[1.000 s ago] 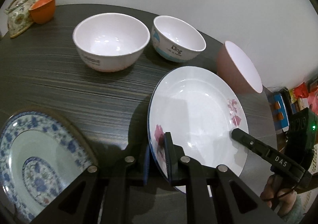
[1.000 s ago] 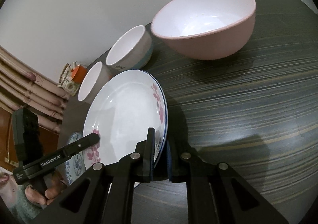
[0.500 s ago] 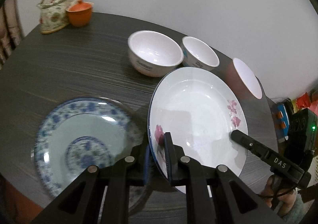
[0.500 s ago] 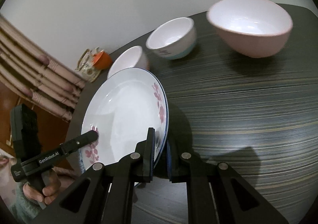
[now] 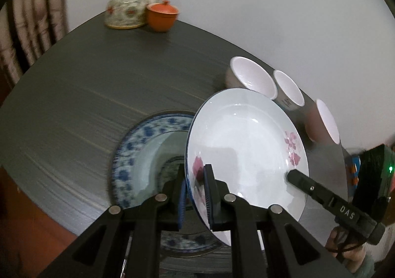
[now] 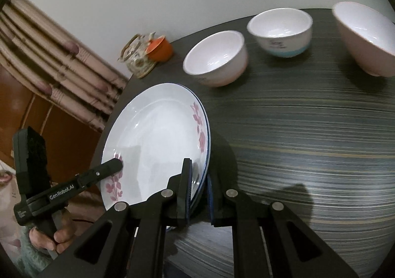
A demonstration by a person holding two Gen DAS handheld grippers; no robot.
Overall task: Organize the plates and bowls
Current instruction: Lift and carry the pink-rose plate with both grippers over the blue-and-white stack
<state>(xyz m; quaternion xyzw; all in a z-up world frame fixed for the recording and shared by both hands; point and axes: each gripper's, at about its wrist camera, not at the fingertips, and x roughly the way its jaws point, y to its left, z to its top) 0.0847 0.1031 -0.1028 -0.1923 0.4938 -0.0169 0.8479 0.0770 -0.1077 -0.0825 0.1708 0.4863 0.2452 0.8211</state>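
Altogether, two plates (image 5: 246,144) and three bowls (image 6: 217,60) share the table (image 6: 308,129).

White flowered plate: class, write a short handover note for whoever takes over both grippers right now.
Left gripper and right gripper: both shut on opposite rims of the white flowered plate, held tilted in the air.
Blue patterned plate: flat on the table, partly below the held plate.
Three bowls stand separately.
Done: plate lifted.
Left: set it on the blue plate, then nest the bowls.
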